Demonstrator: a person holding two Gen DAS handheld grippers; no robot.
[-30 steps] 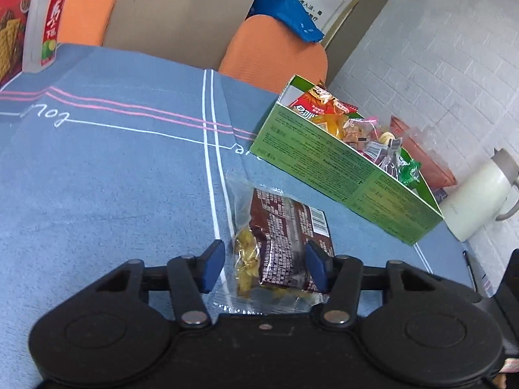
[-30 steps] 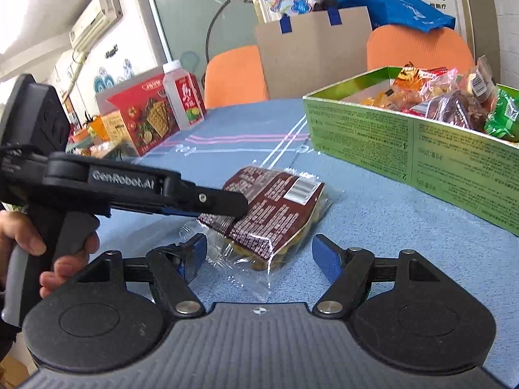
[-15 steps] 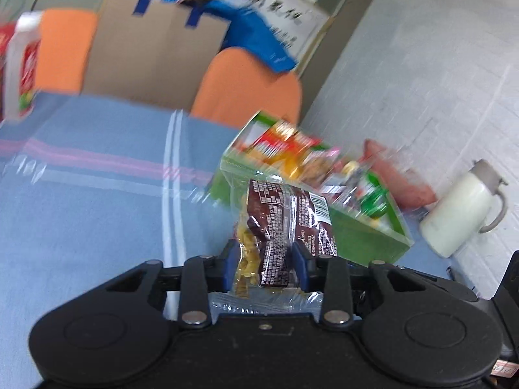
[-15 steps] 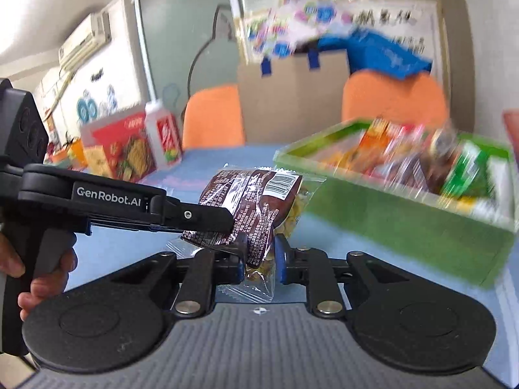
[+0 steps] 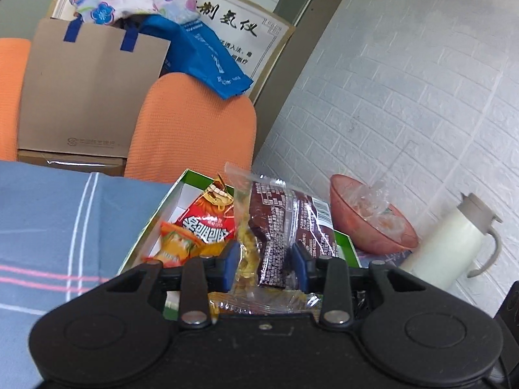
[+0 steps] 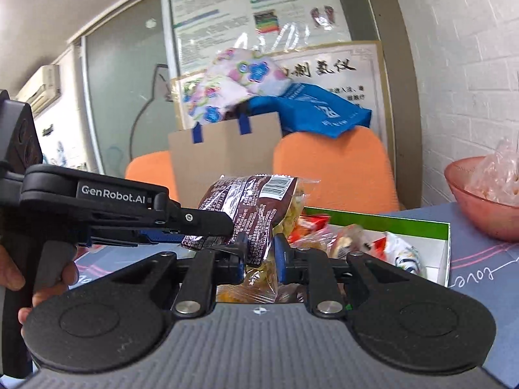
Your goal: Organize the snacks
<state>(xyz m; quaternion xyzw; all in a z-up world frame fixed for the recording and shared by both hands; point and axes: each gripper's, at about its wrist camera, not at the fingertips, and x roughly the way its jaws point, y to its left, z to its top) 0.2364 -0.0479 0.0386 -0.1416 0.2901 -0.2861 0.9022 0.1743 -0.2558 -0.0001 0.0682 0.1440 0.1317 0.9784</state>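
Fingers (image 5: 233, 261) of both grippers pinch the brown snack packet (image 5: 282, 223): light, crinkly, slippery film, best held mid-body.

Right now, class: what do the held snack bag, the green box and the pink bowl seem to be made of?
Snack bag: thin clear plastic film, glossy; it crinkles and glints.
Green box: probably printed cardboard, thin flat walls with a white inside.
Pink bowl: translucent, smooth; likely plastic, possibly glass.
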